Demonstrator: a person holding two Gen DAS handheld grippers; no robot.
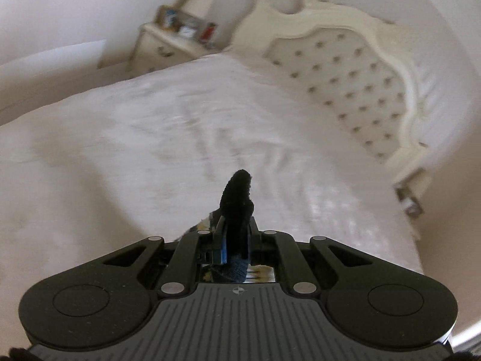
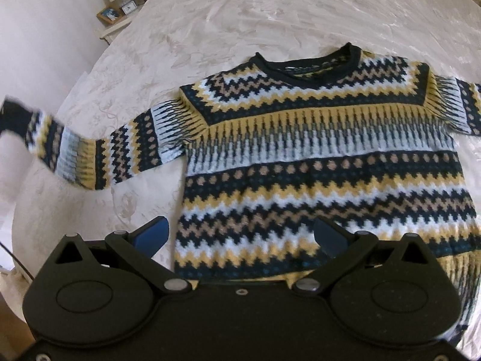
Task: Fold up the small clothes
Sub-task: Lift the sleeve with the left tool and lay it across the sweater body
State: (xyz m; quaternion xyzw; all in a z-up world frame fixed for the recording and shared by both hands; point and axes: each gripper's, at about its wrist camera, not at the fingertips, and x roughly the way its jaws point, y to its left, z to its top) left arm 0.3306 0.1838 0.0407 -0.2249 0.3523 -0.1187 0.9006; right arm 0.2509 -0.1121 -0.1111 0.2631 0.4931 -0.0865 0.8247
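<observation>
A bedroom is shown, with a bed (image 2: 240, 15) covered by a pale, creased bedspread; a tufted cream headboard (image 1: 354, 90) is seen at its far end in the left wrist view, and a nightstand (image 1: 159, 51) stands beside the headboard. A patterned knitted sweater (image 2: 315, 165) in navy, yellow, tan and white zigzag bands is laid flat, front up, in the middle of the bed, its dark neckband turned toward the headboard. One sleeve (image 2: 90, 150) is stretched out sideways from the sweater's body and its dark cuff (image 1: 237, 198) is lifted clear of the bedspread. That cuff is pinched between the pressed-together jaws of the left gripper (image 1: 236, 231). The right gripper (image 2: 240, 234) is held above the sweater's hem, its blue-padded jaws spread wide with nothing gripped.
</observation>
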